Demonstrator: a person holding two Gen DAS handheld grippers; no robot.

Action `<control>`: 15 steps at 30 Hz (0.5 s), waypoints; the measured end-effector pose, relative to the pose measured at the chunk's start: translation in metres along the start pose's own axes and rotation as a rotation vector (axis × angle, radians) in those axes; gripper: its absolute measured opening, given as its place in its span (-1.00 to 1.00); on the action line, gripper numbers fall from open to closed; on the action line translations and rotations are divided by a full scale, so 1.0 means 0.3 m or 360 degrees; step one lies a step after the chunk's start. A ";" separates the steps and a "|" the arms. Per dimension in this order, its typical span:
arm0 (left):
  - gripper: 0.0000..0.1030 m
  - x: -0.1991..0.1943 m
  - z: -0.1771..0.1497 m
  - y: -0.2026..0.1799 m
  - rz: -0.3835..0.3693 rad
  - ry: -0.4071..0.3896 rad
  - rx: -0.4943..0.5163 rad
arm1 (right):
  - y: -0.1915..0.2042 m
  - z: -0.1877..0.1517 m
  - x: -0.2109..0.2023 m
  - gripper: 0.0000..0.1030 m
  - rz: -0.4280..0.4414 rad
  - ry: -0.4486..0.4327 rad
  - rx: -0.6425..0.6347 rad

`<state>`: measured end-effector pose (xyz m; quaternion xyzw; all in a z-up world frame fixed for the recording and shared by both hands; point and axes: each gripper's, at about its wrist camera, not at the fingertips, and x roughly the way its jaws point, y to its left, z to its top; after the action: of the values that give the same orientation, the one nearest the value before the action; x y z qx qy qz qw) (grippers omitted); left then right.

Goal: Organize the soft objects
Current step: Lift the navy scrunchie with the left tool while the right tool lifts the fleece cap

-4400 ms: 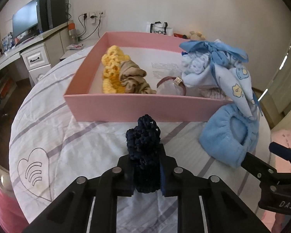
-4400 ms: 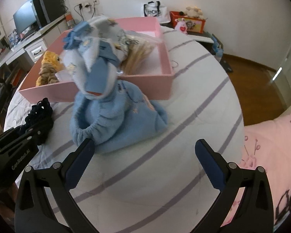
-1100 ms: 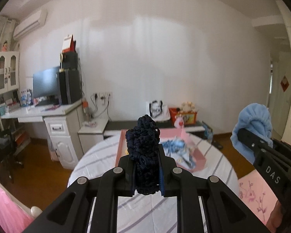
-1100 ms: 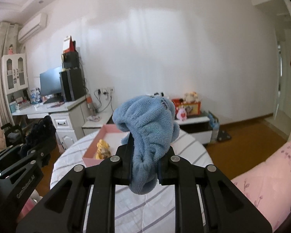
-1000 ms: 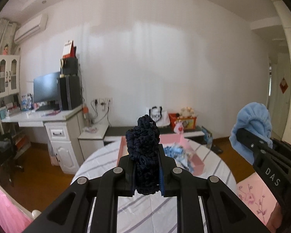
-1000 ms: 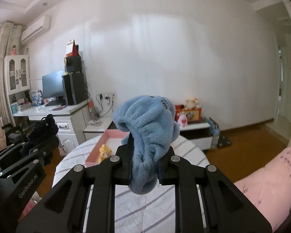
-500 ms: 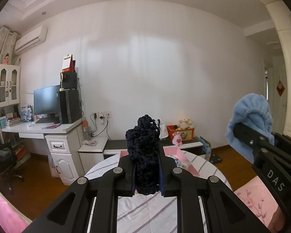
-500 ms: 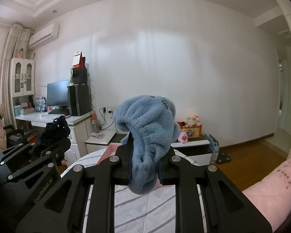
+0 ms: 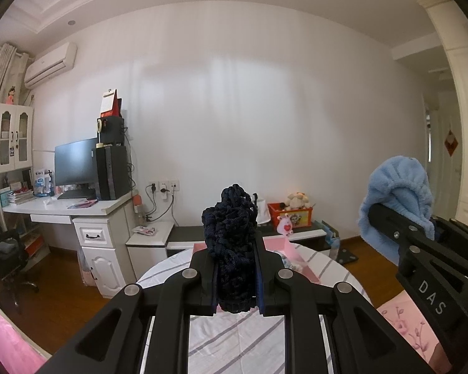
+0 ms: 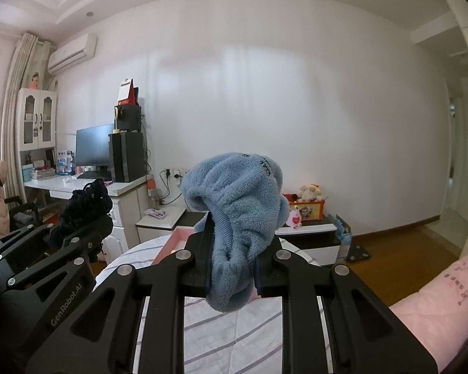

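Both grippers lifted and pitched up vs 4.4 s ago: views now show the far wall, table (image 9: 234, 336) low in frame, pink box (image 9: 291, 249) mostly hidden behind the fingers. R picked up its item in that window; before it was open over the table. Reads as carry phase, neither item placed yet.

L gripper (image 9: 236, 275): jaws closed tight on dark navy knit piece (image 9: 231, 227), which sticks up past the tips. R gripper (image 10: 232, 268): jaws clamped on blue fleece item (image 10: 240, 205), bulk bunched above the tips, tail hanging below. Both held over near side of table, box further off. Next, my guess: tilt down, drop into box.
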<state>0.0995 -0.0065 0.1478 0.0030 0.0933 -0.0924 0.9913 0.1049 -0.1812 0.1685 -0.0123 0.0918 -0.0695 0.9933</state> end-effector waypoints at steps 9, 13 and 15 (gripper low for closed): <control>-0.72 0.023 0.037 -0.015 -0.0001 0.0013 -0.0005 | 0.003 -0.008 0.026 -0.66 0.0011 0.0031 -0.0015; -0.72 0.039 0.044 -0.016 0.0001 0.0028 -0.0010 | -0.004 -0.004 0.040 -0.66 0.0010 0.0045 -0.0019; -0.72 0.044 0.046 -0.026 -0.0001 0.0035 -0.0007 | 0.003 -0.003 0.045 -0.66 0.0009 0.0054 -0.0020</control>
<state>0.1133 -0.0168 0.1588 0.0017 0.1044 -0.0924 0.9902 0.1178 -0.1822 0.1652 -0.0171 0.1092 -0.0663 0.9917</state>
